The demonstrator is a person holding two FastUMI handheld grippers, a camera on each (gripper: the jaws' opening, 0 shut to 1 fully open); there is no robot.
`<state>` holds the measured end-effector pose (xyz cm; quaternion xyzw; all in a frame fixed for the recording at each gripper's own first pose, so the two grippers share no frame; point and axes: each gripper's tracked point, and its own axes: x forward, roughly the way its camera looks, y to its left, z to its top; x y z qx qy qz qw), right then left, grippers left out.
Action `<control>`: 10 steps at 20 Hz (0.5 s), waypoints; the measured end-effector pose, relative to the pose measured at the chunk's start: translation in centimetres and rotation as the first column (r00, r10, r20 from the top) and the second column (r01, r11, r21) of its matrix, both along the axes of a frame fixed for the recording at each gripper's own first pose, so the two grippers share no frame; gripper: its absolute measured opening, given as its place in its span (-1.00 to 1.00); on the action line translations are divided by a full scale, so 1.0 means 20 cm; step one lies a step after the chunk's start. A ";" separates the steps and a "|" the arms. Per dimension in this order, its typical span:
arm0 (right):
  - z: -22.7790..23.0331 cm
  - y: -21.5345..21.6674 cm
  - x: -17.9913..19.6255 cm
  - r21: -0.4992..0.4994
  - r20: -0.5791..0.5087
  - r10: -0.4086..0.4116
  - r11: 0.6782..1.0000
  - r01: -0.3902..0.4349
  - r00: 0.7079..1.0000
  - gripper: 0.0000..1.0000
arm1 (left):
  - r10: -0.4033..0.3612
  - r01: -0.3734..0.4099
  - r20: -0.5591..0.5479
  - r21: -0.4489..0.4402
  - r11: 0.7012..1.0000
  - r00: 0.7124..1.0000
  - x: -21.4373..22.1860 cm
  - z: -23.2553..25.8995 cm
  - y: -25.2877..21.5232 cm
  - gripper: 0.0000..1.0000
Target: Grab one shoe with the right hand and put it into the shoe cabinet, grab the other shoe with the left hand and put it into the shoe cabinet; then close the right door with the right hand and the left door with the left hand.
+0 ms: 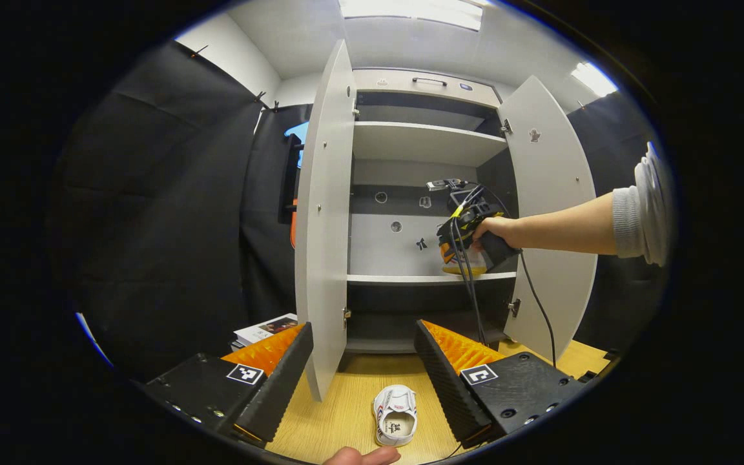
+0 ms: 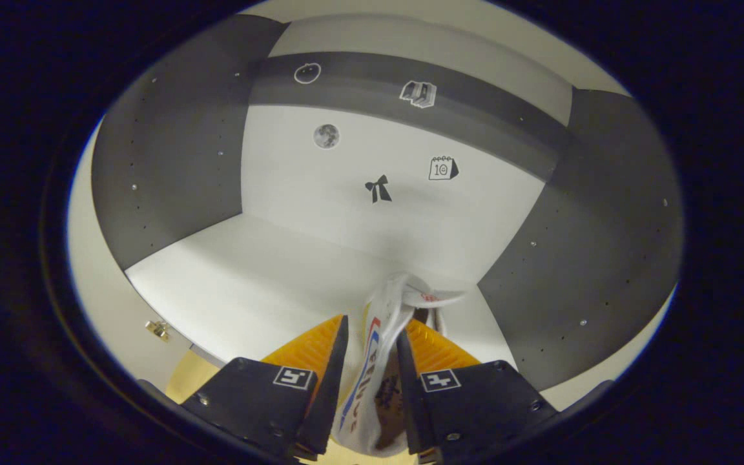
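In the right gripper view, the right tool [image 2: 369,361] is clamped on a white shoe [image 2: 378,342]: both fingers press its sides, with the shoe standing on edge between them and its toe end pointing away toward the far wall of the compartment. The tool hangs just above the white middle shelf [image 2: 243,284] of the shoe cabinet, on the shelf's right part, near the dark right side wall [image 2: 578,226]. The pale back panel [image 2: 346,194] carries small stickers, among them a bow [image 2: 378,189] and a calendar [image 2: 443,168].

In the left gripper view, the left tool [image 1: 364,371] has its fingers wide apart and holds nothing. It hovers over the wooden bench [image 1: 346,413], and the second white shoe [image 1: 396,415] lies on the bench between the fingers, near the viewer, sole down with its opening facing up. A fingertip [image 1: 362,456] shows at the near edge, just in front of that shoe.

Farther off stands the shoe cabinet [image 1: 423,194] with both doors swung open: the left door [image 1: 323,219] edge-on, the right door [image 1: 549,213] angled to the right. A bare forearm with a grey sleeve [image 1: 637,213] reaches in from the right, its hand [image 1: 498,230] holding the right tool at the middle shelf, cables trailing down from it. A stack of booklets [image 1: 262,329] lies to the left of the cabinet.
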<state>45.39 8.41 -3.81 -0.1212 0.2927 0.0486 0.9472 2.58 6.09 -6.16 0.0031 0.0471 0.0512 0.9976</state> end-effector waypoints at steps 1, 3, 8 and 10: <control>0.04 -0.01 -0.04 -0.006 0.028 0.005 1.000 -0.005 1.000 -0.05 | -0.001 0.001 0.004 -0.002 1.000 1.000 0.00 0.01 0.00 0.89; 0.14 -0.02 -0.11 -0.041 0.097 0.023 0.999 -0.019 0.995 0.03 | -0.004 0.004 0.008 -0.002 1.000 1.000 0.00 0.01 0.00 0.89; 0.39 -0.01 -0.40 -0.024 0.285 0.082 0.997 -0.078 0.955 0.10 | -0.036 0.036 0.016 -0.012 0.999 0.999 0.01 0.02 -0.06 0.89; 0.51 -0.03 -0.57 -0.011 0.399 0.082 0.996 -0.085 0.913 0.24 | -0.038 0.039 0.025 -0.017 0.999 0.999 0.00 0.02 -0.08 0.89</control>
